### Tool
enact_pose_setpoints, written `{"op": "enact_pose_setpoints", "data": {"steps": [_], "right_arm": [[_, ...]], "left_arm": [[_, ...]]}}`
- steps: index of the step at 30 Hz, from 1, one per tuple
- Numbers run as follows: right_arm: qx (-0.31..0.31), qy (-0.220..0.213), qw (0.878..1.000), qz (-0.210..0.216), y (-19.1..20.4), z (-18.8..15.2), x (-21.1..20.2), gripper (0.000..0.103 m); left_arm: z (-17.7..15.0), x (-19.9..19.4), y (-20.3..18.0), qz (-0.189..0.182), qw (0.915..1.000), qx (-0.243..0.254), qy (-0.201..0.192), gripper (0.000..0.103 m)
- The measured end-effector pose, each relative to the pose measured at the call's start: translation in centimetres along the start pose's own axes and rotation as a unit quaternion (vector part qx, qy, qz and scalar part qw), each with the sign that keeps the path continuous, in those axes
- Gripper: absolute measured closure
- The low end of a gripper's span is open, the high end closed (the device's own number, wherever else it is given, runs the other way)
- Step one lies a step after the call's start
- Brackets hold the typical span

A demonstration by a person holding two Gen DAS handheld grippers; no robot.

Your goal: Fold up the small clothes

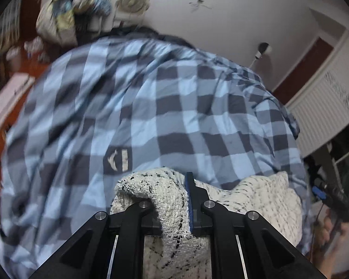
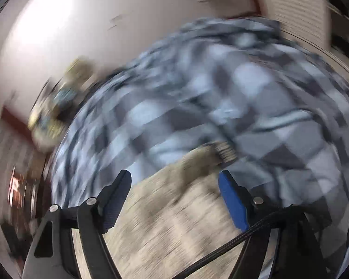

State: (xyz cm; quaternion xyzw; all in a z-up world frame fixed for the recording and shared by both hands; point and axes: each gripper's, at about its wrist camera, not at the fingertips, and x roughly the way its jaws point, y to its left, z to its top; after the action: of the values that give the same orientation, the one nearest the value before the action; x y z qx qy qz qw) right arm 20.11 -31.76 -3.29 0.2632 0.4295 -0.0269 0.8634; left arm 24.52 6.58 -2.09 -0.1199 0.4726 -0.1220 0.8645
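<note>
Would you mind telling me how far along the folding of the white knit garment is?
Partly done: the white knit garment already lies doubled over on the checked bedcover. In hand: the left hand-held gripper is shut on one fold, while the right hand-held gripper is open above the knit. Left: laying that fold flat.

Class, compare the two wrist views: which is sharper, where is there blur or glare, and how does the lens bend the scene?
Left wrist: mostly sharp, knit garment crisp, left edge smeared. Right wrist: heavy motion blur, checked bedcover streaked, bright glare on the wall. Both: fisheye bulges the scene, dark corners.
</note>
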Motion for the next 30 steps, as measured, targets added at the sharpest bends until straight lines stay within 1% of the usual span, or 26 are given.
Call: {"op": "enact_pose_setpoints", "data": {"steps": [1,3,4,5,7,8,9,10,11,12,13,14,16,17,19,20,21,22,23,24,26,27,28,30], "right_arm": [[-0.038,0.015,0.999,0.009,2.0,-0.9,0.0,0.029],[-0.108,0.044,0.993,0.021,5.4,-3.1,0.4,0.029],[-0.140,0.056,0.988,0.029,6.9,-4.4,0.8,0.029],[-0.175,0.069,0.982,0.033,8.4,-6.2,1.4,0.029],[-0.209,0.085,0.974,0.021,9.2,-8.2,3.0,0.029],[-0.230,0.096,0.968,0.001,9.5,-9.4,4.5,0.026],[-0.244,0.097,0.965,-0.015,9.4,-10.3,5.9,0.023],[-0.254,0.085,0.963,-0.027,9.2,-11.1,6.7,0.020],[-0.265,0.056,0.962,-0.033,9.0,-12.0,7.0,0.018],[-0.266,0.034,0.963,-0.032,8.7,-12.4,6.7,0.017],[-0.265,0.022,0.963,-0.031,8.6,-12.5,6.5,0.017],[-0.266,0.010,0.963,-0.032,8.5,-12.9,6.1,0.017],[-0.269,0.005,0.963,-0.034,8.7,-13.0,5.6,0.017],[-0.268,0.005,0.963,-0.032,8.6,-12.9,5.4,0.017],[-0.264,0.004,0.964,-0.025,8.5,-12.6,5.3,0.017],[-0.261,0.003,0.965,-0.022,8.4,-12.5,5.3,0.017],[-0.259,0.000,0.966,-0.021,8.2,-12.6,4.9,0.017],[-0.259,-0.002,0.966,-0.022,8.4,-12.6,5.6,0.017],[-0.259,-0.005,0.966,-0.023,8.4,-12.8,5.5,0.017],[-0.259,-0.007,0.966,-0.024,8.4,-12.9,5.8,0.017],[-0.256,-0.010,0.966,-0.024,8.4,-12.9,5.9,0.017],[-0.255,-0.011,0.967,-0.024,8.5,-12.8,6.5,0.017],[-0.254,-0.011,0.967,-0.025,8.6,-12.8,6.7,0.017],[-0.256,-0.012,0.966,-0.027,8.7,-12.9,6.6,0.017]], "left_arm": [[0.1,-0.6,-0.8,0.009,0.9999,0.009,-0.003,0.091],[-0.3,-1.6,-2.0,0.035,0.9989,0.032,-0.006,0.091],[-0.4,-1.9,-2.1,0.041,0.9985,0.036,-0.007,0.091],[-0.6,-2.3,-1.9,0.040,0.9987,0.031,-0.009,0.091],[-0.7,-2.5,-0.8,0.019,0.9998,0.008,-0.006,0.091],[-0.6,-2.4,0.1,0.003,1.0000,-0.006,-0.001,0.091],[-0.6,-2.1,1.0,-0.015,0.9997,-0.019,0.008,0.091],[-0.7,-1.7,1.8,-0.026,0.9990,-0.033,0.018,0.091],[-0.8,-1.3,2.3,-0.026,0.9984,-0.043,0.025,0.091],[-0.9,-1.0,2.9,-0.030,0.9978,-0.051,0.031,0.091],[-1.0,-0.8,3.3,-0.042,0.9969,-0.057,0.035,0.091],[-1.1,-0.7,4.0,-0.064,0.9945,-0.072,0.041,0.091],[-1.5,-0.9,5.3,-0.100,0.9881,-0.106,0.050,0.091],[-1.5,-1.2,5.7,-0.105,0.9869,-0.112,0.050,0.091],[-1.6,-2.2,6.4,-0.101,0.9882,-0.105,0.049,0.091],[-1.7,-2.7,6.8,-0.105,0.9876,-0.107,0.048,0.091],[-1.9,-3.2,7.4,-0.123,0.9847,-0.114,0.048,0.091],[-2.0,-4.0,7.9,-0.143,0.9819,-0.118,0.041,0.091],[-2.2,-4.8,8.2,-0.145,0.9821,-0.116,0.030,0.091],[-2.3,-5.5,8.2,-0.137,0.9842,-0.111,0.021,0.091],[-2.5,-6.9,7.5,-0.108,0.9897,-0.094,0.003,0.091],[-2.6,-7.3,6.6,-0.104,0.9909,-0.086,-0.004,0.091],[-2.7,-7.6,5.9,-0.107,0.9912,-0.077,-0.010,0.091],[-3.3,-7.6,3.4,-0.126,0.9908,-0.048,-0.015,0.091]]}}
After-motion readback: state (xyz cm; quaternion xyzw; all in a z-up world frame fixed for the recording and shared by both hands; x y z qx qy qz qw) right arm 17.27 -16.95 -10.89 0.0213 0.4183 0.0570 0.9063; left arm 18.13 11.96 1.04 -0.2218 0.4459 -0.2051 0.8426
